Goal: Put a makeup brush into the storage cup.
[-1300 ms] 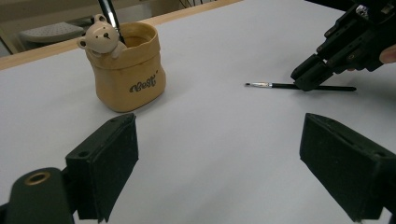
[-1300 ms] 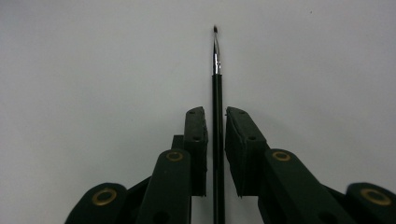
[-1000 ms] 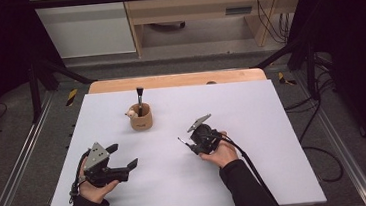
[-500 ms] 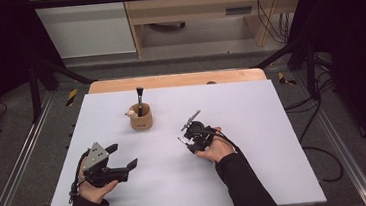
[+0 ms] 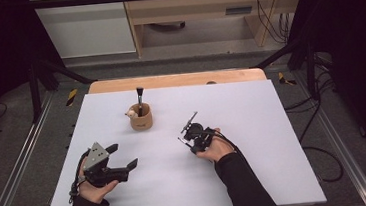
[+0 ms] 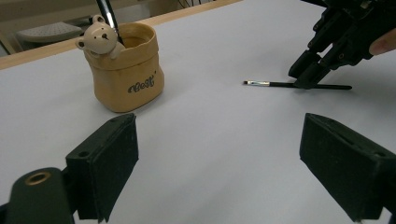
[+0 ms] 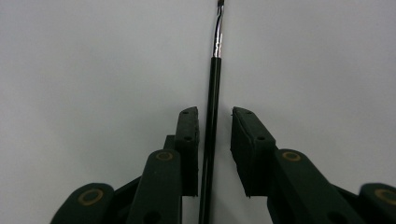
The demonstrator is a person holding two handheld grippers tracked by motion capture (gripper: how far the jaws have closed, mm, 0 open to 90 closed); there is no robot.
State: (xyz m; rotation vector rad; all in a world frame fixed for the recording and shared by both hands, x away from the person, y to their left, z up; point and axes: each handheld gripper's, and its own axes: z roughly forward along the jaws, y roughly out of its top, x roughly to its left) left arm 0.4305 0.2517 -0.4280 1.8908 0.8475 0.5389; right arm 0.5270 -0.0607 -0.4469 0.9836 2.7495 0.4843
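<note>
Black right claw (image 7: 215,154): its two jaws are a little apart, one on each side of the thin brush (image 7: 211,116). No squeeze yet.
Brush: it lies flat on the white table (image 5: 273,125), near the middle, with its small tip past the jaws.
Good way, I think: keep the stick in the middle of the gap, then close slowly so it does not roll.
Left claw (image 6: 219,163): spread wide, holding nothing.
Cup (image 6: 126,70): tan, with a little bear (image 6: 99,35), well apart from the brush.
</note>
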